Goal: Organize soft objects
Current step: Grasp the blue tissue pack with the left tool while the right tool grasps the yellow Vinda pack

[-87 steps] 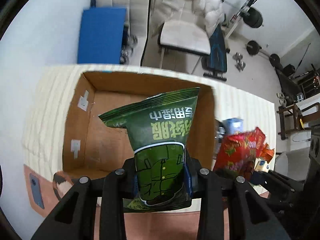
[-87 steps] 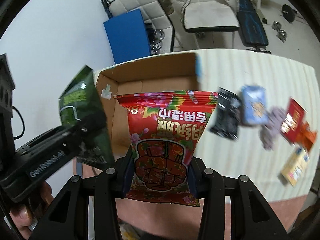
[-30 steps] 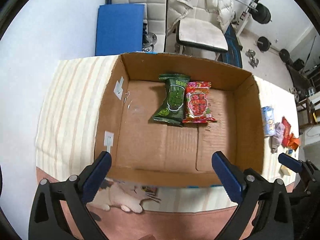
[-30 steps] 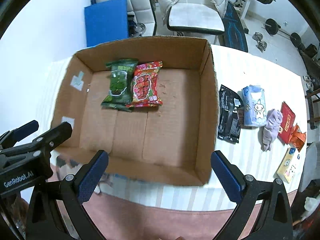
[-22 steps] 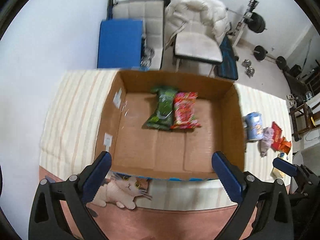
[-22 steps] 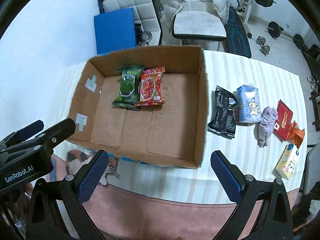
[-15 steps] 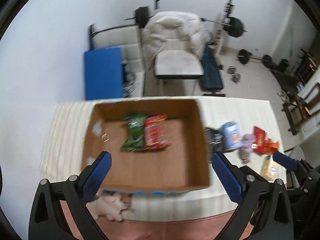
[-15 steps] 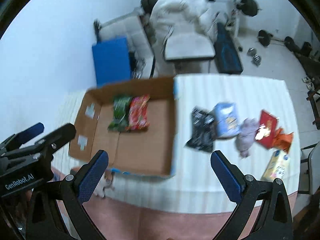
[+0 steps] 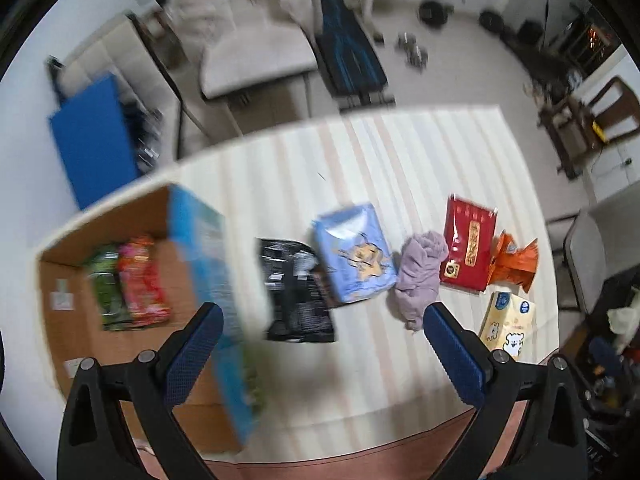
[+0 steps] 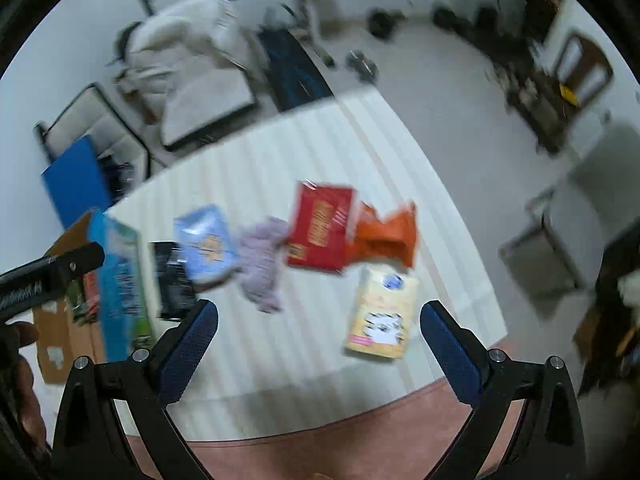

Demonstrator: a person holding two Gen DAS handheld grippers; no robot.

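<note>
Both grippers hang open and empty above the striped table. Under my left gripper (image 9: 320, 344) lie a black packet (image 9: 296, 292), a light blue tissue pack (image 9: 352, 252) and a crumpled lilac cloth (image 9: 420, 276). To the left, the cardboard box (image 9: 60, 344) holds a green packet (image 9: 106, 284) and a red packet (image 9: 142, 280) side by side. My right gripper (image 10: 318, 344) hovers over the table's right part, above a yellow tissue pack (image 10: 382, 314), an orange packet (image 10: 384, 234), a red pack (image 10: 320, 226), the lilac cloth (image 10: 262, 262) and the blue tissue pack (image 10: 206, 242).
The table's front edge (image 9: 360, 440) runs just above the gripper arms. Beyond the far edge stand a white chair (image 9: 256, 52), a blue board (image 9: 96, 148) and gym weights on the floor. A grey chair (image 10: 576, 216) sits off the right side. The other gripper's arm (image 10: 48, 276) shows at left in the right wrist view.
Both grippers let go of their packets in the box, rose, and have swung right: the box has slid to the left edge of both views and the loose packs now lie below.
</note>
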